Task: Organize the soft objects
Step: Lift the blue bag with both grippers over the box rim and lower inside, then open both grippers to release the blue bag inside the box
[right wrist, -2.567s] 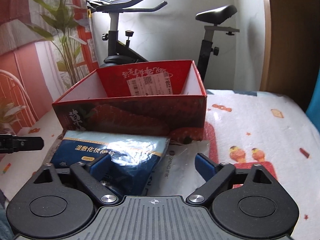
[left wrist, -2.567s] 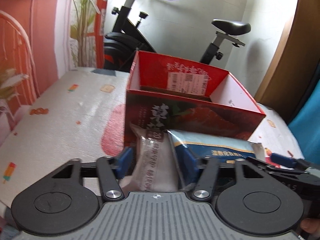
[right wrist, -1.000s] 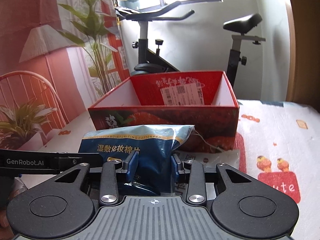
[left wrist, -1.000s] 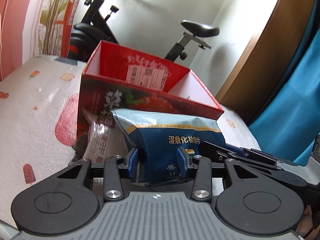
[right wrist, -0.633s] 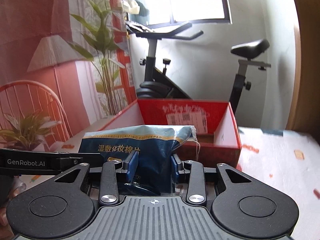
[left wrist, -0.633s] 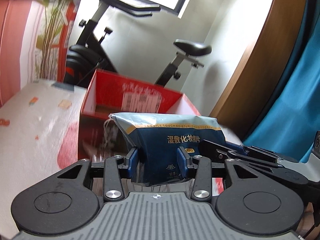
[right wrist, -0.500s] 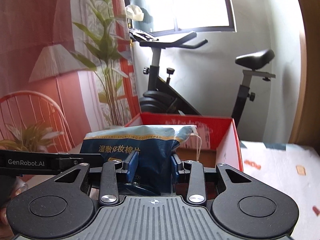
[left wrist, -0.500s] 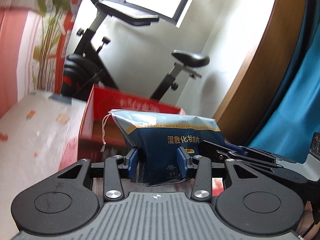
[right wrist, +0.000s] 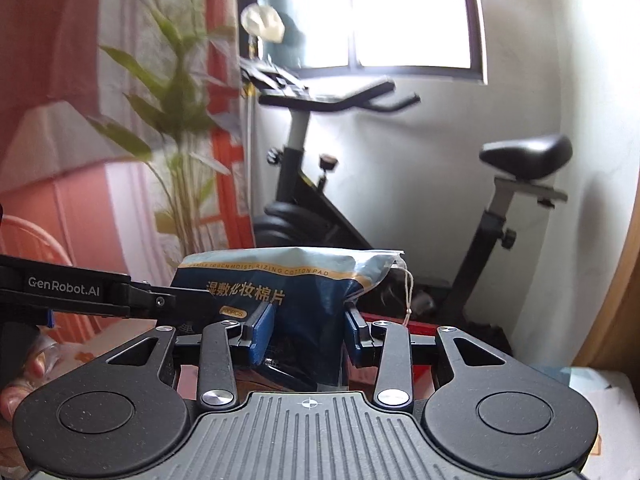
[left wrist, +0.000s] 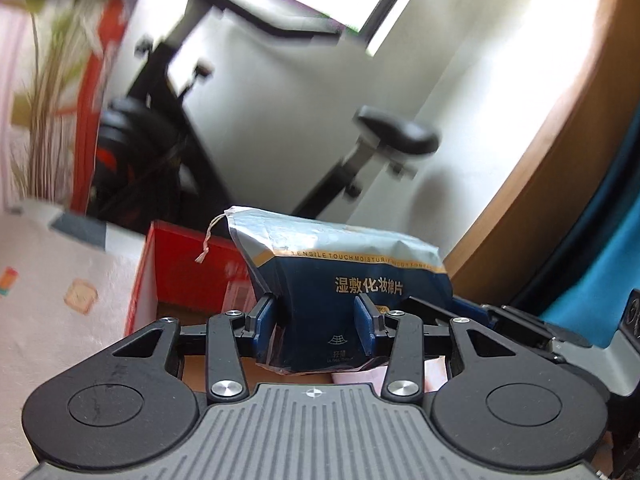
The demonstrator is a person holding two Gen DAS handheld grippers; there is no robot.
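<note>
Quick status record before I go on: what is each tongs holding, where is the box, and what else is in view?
held item: blue cotton-pad bag, upright, off the table
left tongs: shut on the bag, pads on both sides
right tongs: gripping the same bag, jaws just opened slightly
red box: open-topped, below and behind the bag
box contents: mostly hidden by the bag
bag string: dangles from the top corner
background: exercise bike, plant, window
</note>
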